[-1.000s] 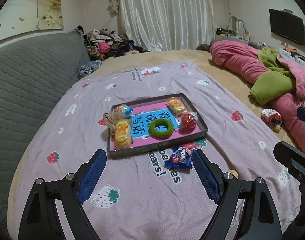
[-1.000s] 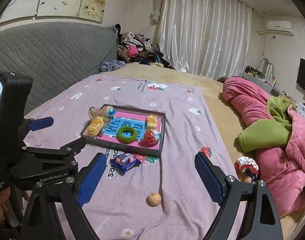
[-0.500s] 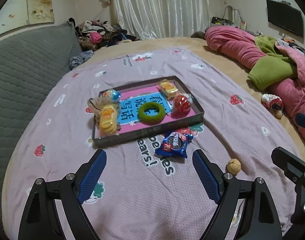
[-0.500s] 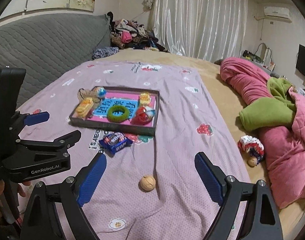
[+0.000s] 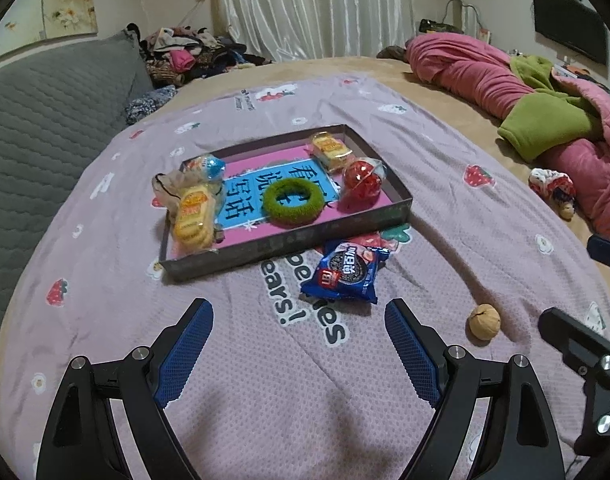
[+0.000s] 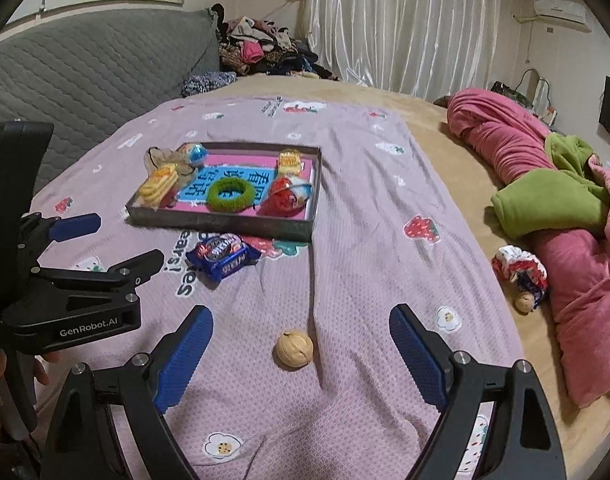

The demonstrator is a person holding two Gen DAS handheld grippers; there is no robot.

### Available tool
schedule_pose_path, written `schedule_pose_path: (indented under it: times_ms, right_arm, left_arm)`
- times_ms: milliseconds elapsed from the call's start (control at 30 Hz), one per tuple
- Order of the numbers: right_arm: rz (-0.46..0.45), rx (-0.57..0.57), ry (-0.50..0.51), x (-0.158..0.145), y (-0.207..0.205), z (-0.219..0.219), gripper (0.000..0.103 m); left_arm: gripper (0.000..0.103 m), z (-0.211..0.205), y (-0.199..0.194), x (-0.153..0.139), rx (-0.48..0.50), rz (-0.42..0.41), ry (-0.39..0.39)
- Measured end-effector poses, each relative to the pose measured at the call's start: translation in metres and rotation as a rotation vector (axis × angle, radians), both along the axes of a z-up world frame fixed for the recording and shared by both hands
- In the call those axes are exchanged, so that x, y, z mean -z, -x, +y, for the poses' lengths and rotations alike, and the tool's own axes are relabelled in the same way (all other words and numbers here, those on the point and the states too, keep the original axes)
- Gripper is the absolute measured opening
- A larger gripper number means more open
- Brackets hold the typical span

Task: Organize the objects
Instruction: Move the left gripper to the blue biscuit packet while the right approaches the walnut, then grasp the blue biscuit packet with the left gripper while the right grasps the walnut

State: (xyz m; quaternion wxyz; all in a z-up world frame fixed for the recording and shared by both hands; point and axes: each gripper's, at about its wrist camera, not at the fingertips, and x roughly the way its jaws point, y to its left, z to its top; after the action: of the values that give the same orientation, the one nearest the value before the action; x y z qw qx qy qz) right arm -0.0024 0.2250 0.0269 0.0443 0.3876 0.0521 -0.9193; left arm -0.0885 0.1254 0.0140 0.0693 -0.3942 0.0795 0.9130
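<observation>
My left gripper [image 5: 297, 340] spread wide below the blue cookie packet [image 5: 345, 274], my right gripper [image 6: 301, 344] spread wide framing the walnut [image 6: 294, 349] at lower centre, tray [image 6: 225, 222] edge above, open blanket [image 6: 369, 208] rightward

A wide bed fills the room, covered by a tan sheet [image 6: 457, 168] with a lilac strawberry-print blanket [image 6: 365, 184] spread over it. A grey quilted headboard [image 6: 85, 68] stands along the left side, with a heap of mixed clothes [image 6: 261, 50] at its far end. Shiny white curtains [image 6: 405, 24] hang across the back wall, a white air conditioner [image 6: 559, 6] is mounted high on the right, and a black flat screen [image 5: 569, 26] hangs on the right wall.
</observation>
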Motion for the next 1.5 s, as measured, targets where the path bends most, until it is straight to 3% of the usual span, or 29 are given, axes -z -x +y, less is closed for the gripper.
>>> schedule_pose_path:
  times_ms: [933,1500]
  right_arm:
    - [-0.168,-0.023,-0.008,0.067,0.03,0.002,0.089]
    - [-0.215,-0.057,0.028,0.09,0.044,-0.006,0.064]
  left_arm:
    - [0.089,0.022,0.053,0.053,0.063,-0.083,-0.032]
    - [0.089,0.026,0.09,0.08,0.07,-0.138,-0.078]
